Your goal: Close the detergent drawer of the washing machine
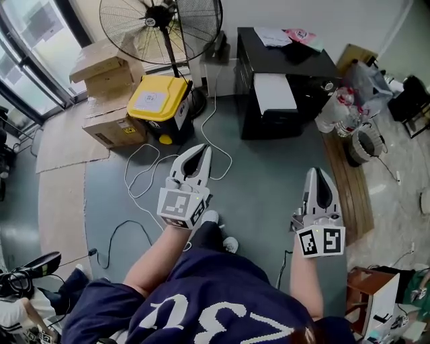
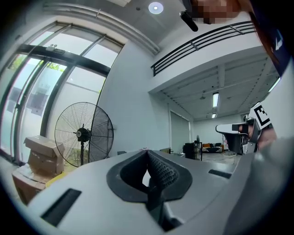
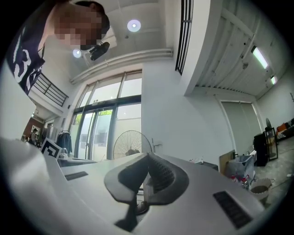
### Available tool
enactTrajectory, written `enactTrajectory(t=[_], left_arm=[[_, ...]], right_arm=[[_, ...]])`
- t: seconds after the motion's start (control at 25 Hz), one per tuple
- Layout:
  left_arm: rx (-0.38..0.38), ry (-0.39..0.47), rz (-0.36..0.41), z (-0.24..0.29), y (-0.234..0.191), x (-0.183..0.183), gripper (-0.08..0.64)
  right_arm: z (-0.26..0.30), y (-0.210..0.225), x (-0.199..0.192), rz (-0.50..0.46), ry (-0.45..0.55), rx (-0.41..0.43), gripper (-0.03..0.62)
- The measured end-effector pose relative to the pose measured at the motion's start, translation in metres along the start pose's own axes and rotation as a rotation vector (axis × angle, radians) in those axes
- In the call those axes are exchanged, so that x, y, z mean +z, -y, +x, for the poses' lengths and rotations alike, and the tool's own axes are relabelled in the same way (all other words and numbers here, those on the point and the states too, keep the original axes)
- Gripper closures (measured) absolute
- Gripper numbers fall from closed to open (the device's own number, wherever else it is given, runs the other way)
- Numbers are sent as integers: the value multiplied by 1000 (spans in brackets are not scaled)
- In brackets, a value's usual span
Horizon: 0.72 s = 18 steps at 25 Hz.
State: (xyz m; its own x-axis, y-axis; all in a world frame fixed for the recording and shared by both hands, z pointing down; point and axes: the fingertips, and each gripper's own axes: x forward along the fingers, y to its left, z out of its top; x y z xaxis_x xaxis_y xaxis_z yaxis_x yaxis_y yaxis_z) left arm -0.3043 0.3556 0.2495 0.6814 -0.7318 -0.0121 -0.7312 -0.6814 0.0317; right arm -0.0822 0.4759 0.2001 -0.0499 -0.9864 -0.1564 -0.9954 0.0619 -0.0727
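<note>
No washing machine or detergent drawer shows in any view. In the head view my left gripper (image 1: 203, 150) is held out over the grey floor, jaws shut with nothing between them. My right gripper (image 1: 317, 173) is held level beside it on the right, also shut and empty. In the left gripper view the left gripper (image 2: 148, 152) points level across the room, its ribbed pads pressed together. The right gripper view shows the right gripper (image 3: 148, 155) shut in the same way, aimed slightly upward at a white wall and tall windows.
A pedestal fan (image 1: 161, 20) stands ahead, with a yellow-lidded bin (image 1: 160, 101) and cardboard boxes (image 1: 107, 74) to its left. A black cabinet (image 1: 282, 80) stands ahead on the right. White cables (image 1: 144, 175) trail across the floor. Bags and bottles (image 1: 339, 111) lie at the far right.
</note>
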Motion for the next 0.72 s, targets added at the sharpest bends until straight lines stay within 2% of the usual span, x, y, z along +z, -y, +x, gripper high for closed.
enactTrajectory(t=[0.24,0.72], left_arm=[[-25,-2,-5,51,-27,-9,541],[-129,1,29,204,-116,-6,541]], right_arm=[[48,10,-17,-2,-13,-14,577],[215,29,-37,-31,1,-64,577]])
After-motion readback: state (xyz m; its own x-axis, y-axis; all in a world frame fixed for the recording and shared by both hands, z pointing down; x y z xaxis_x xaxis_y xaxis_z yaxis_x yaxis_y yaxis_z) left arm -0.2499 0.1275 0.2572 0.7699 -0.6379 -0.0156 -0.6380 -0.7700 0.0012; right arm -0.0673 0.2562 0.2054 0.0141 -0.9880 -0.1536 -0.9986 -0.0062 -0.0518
